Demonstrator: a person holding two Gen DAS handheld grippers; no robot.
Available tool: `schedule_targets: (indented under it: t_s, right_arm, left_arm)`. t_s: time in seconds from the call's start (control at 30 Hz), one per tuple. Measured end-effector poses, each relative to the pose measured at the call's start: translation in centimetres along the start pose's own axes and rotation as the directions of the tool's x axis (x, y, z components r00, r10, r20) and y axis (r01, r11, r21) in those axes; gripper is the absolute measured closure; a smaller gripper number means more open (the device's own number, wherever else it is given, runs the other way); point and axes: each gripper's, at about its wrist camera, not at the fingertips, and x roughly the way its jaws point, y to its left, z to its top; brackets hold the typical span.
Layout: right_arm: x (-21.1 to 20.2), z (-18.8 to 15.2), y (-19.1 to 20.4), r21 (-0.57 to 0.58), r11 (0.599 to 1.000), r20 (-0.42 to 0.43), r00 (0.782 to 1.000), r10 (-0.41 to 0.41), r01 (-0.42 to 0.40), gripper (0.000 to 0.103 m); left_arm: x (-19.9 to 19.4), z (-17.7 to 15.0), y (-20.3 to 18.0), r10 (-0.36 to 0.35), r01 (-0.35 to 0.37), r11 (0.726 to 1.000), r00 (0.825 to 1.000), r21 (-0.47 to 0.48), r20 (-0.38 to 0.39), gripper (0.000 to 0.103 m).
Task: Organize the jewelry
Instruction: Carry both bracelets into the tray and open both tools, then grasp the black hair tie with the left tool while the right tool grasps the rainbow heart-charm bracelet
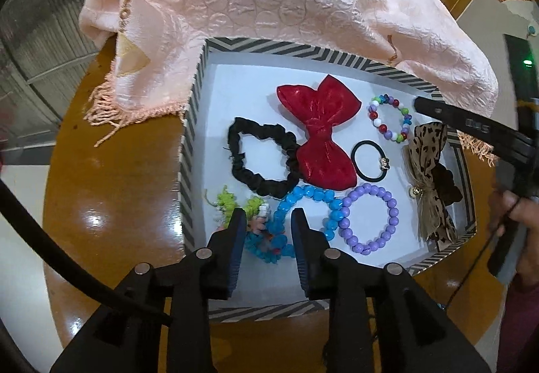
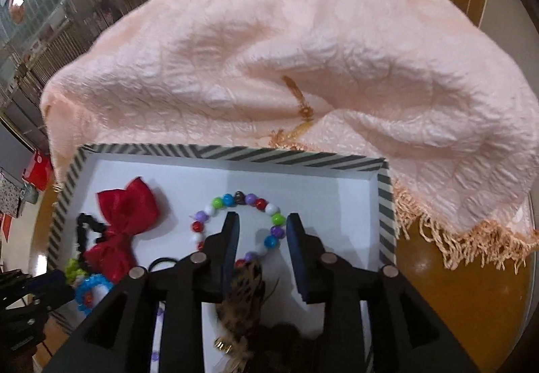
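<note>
A striped box (image 1: 192,137) with a white floor holds a red bow (image 1: 320,134), a black scrunchie (image 1: 262,157), a black hair tie (image 1: 369,159), a multicolour bead bracelet (image 1: 390,119), a purple bead bracelet (image 1: 369,218), a blue bead bracelet (image 1: 303,204), a green and blue trinket (image 1: 235,204) and a leopard bow (image 1: 431,177). My left gripper (image 1: 267,216) is open above the blue bracelet. My right gripper (image 2: 261,221) is open over the multicolour bracelet (image 2: 235,204), with the leopard bow (image 2: 244,299) under it.
A pink fringed scarf (image 1: 269,2) with thin gold chains on it drapes over the box's far side on a round brown table (image 1: 111,171). The right gripper's finger (image 1: 471,125) reaches in from the right in the left wrist view.
</note>
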Motion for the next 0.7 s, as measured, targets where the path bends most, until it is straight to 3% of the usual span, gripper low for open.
schedule_targets:
  t_s: [0.27, 0.47, 0.7]
  right_arm:
    - [-6.0, -2.5, 1.6, 0.001, 0.999, 0.086, 0.995, 0.052, -0.052, 0.061]
    - [-9.3, -5.6, 2.3, 0.010, 0.996, 0.103, 0.991, 0.087, -0.088, 0.056]
    - [-11.8, -10.2, 2.7, 0.002, 0.998, 0.082, 0.994, 0.065, -0.066, 0.055]
  left_arm:
    - [-2.3, -1.0, -0.2, 0.032, -0.033, 0.999, 0.998, 0.015, 0.047, 0.090]
    - [-3.8, -2.5, -0.8, 0.049, -0.053, 0.997, 0.996, 0.048, 0.079, 0.090]
    - [-4.7, -4.8, -1.3, 0.037, -0.043, 0.996, 0.996, 0.077, 0.079, 0.090]
